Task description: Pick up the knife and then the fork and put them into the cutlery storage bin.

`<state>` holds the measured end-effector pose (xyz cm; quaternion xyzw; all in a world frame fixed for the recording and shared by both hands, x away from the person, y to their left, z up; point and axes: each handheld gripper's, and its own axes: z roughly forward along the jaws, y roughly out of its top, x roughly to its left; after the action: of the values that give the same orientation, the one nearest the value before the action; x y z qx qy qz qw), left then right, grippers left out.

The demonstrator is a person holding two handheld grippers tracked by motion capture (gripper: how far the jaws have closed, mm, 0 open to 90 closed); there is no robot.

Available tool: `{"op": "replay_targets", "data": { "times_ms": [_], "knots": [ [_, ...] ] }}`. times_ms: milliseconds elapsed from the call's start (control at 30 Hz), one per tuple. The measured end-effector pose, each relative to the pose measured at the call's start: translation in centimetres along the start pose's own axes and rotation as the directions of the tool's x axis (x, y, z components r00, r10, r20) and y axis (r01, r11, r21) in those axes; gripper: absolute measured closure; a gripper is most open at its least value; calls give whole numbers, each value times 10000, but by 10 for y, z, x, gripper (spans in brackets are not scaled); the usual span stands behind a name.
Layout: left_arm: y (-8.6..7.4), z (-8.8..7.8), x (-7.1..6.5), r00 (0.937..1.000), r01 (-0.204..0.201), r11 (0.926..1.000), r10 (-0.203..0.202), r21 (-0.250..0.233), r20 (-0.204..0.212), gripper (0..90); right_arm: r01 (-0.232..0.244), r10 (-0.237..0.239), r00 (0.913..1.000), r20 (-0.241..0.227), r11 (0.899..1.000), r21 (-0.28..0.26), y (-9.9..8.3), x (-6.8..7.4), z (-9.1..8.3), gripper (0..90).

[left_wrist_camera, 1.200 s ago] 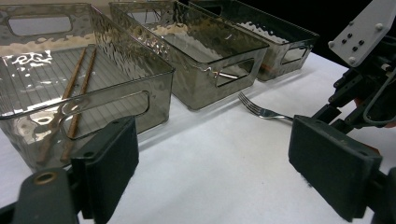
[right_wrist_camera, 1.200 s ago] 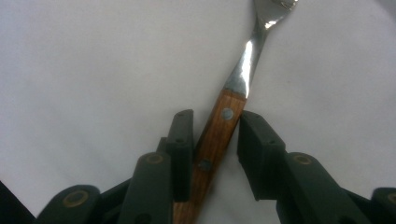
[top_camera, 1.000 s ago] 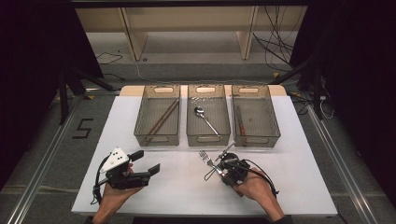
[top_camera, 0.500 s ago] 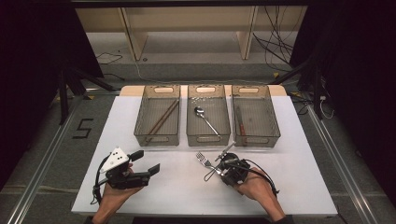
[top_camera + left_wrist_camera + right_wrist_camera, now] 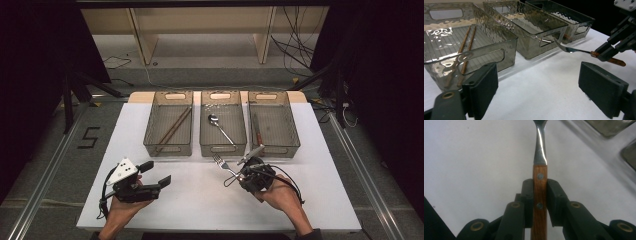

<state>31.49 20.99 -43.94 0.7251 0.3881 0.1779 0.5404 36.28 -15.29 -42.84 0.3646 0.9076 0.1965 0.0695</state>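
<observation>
I have the fork pinched by its wooden handle in my right gripper, the pads pressed on either side of the handle with the metal neck and tines reaching out past the tips; in the high view the tines point toward ten o'clock, over the white table, just short of the near wall of the middle bin. My left gripper rests at about eight o'clock on the table, jaws spread with nothing between them, and from its own camera I can see the fork held up off the surface beside the bins. As I read it, the pick-up is done and I am at the carry step of sorting cutlery: the left bin has chopsticks, the middle one a spoon, and the right bin, at one o'clock from my right hand, holds a wooden-handled piece that I cannot identify. I judge the fork belongs there. Next I need to lift clear of the bin rim, swing toward one o'clock, lower the fork lengthwise inside and only then let the jaws part.
</observation>
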Motion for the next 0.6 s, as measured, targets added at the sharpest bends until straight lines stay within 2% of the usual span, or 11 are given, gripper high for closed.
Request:
{"op": "replay_targets", "data": {
  "times_ms": [333, 600],
  "knots": [
    [0, 0, 0, 10000, 18, 10000, -18, -31, -12, 158, -323, 328, 9994, 55, 9966, -754, -2, -14, -20, 775],
    [0, 0, 0, 10000, 26, 10000, -27, -43, -28, 158, -662, 693, 9974, 183, 9884, -1366, -2, -29, -37, 775]
  ]
}}
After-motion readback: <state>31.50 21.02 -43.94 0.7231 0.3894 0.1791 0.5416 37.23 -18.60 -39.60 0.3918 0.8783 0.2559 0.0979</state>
